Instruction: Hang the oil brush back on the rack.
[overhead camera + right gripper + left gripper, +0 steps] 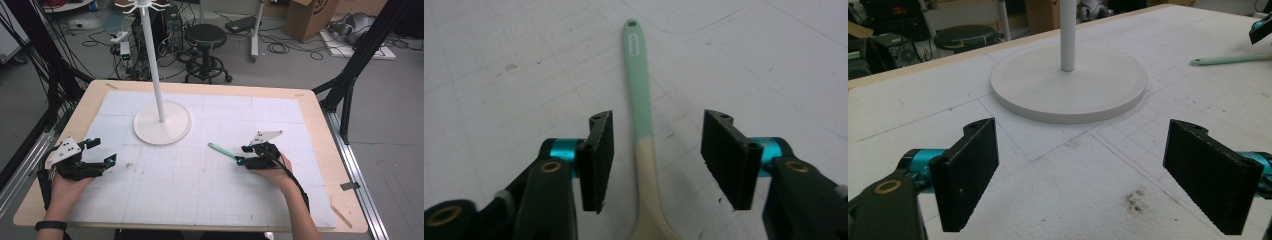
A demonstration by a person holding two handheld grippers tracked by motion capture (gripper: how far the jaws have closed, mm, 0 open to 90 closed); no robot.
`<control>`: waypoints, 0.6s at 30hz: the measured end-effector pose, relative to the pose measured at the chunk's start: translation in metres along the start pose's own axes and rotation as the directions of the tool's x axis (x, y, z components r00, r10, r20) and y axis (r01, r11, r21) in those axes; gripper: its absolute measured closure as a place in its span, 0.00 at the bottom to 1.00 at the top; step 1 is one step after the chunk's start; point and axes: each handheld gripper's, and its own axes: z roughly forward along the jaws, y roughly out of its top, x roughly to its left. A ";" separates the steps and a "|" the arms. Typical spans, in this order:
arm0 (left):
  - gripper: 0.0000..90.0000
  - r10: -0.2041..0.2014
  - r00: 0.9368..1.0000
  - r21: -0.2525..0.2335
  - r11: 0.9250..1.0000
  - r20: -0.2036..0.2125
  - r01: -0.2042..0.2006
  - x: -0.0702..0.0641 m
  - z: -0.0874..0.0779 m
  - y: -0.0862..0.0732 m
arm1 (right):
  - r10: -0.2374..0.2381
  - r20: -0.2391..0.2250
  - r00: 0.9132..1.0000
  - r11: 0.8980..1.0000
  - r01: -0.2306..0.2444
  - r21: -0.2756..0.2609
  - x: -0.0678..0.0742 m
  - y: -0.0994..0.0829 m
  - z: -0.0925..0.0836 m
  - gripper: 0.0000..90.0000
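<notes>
A spoon-like utensil (220, 149) with a mint-green handle and a cream lower part lies flat on the white mat, right of centre. My right gripper (242, 154) sits low over it. In the right gripper view the utensil's handle (640, 90) runs between the two pads with a gap on each side, so the right gripper (659, 117) is open around it. My left gripper (104, 151) rests at the table's left edge. It is the left gripper (1083, 135) standing wide open with nothing between its pads. Far off, that view also catches the green handle (1228, 60).
A white stand with a round base (162, 122) and a tall pole rises at the table's back centre. A gridded white mat (200, 190) covers the wooden table (345, 165). Behind the table are a black stool (206, 37), cables and a cardboard box (310, 15).
</notes>
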 end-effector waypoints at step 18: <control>0.17 -0.001 1.000 0.002 1.000 0.003 0.001 0.000 0.000 -0.001 | -0.024 -0.006 1.000 0.999 0.024 0.041 0.003 -0.002 0.010 0.74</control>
